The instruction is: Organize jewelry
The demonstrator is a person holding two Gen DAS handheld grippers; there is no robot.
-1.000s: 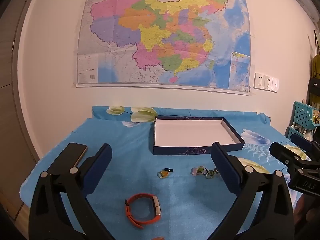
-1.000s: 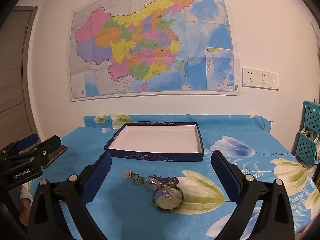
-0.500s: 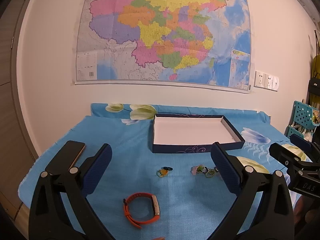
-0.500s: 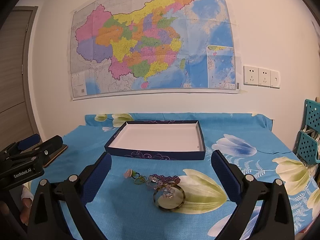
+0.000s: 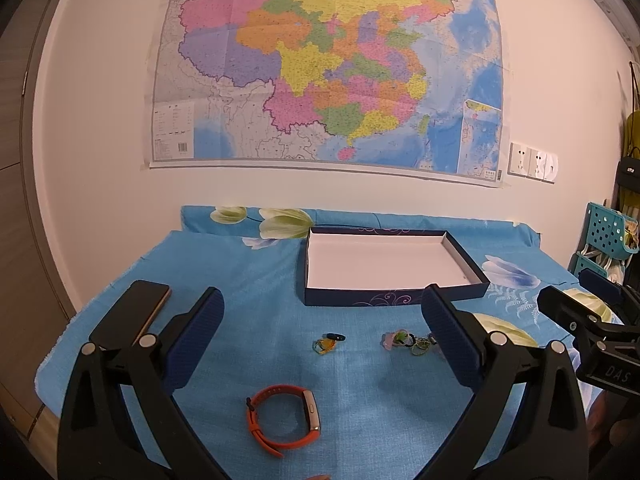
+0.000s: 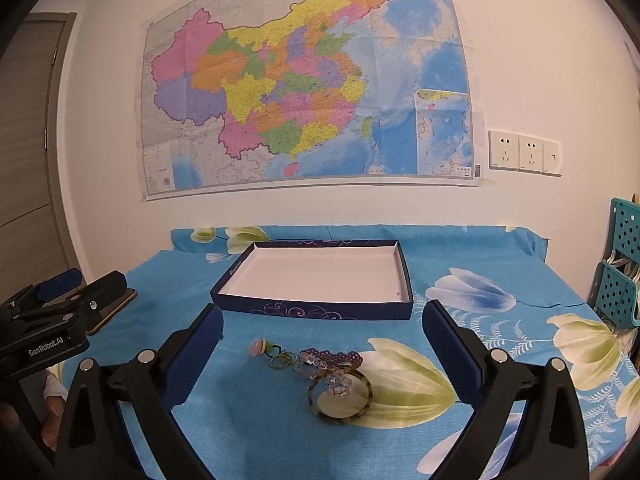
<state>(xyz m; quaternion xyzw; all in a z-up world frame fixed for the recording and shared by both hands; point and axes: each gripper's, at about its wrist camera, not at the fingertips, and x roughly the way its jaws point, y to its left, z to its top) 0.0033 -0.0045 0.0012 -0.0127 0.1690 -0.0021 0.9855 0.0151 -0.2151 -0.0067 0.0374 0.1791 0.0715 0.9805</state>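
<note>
An empty dark blue box point(image 5: 394, 300) point(image 6: 320, 308) with a white inside lies on the blue flowered cloth. In front of it are small rings point(image 5: 328, 342), a cluster of rings and beads point(image 5: 408, 342) point(image 6: 276, 354), a purple bead bracelet point(image 6: 332, 357) and a tortoiseshell bangle point(image 6: 340, 394). An orange wristband point(image 5: 284, 420) lies nearest in the left wrist view. My left gripper point(image 5: 320, 344) hangs open above the wristband and rings. My right gripper point(image 6: 322, 346) hangs open above the beads and bangle. Neither holds anything.
A dark phone point(image 5: 136, 312) lies near the table's left edge. Teal plastic baskets point(image 6: 624, 276) stand at the right. A large map point(image 5: 328, 68) hangs on the wall behind. A person's hand point(image 6: 50, 392) shows at the lower left of the right wrist view.
Both views have shifted slightly, with the table things sitting a little lower in frame. Nothing on the table has moved and both grippers stay open.
</note>
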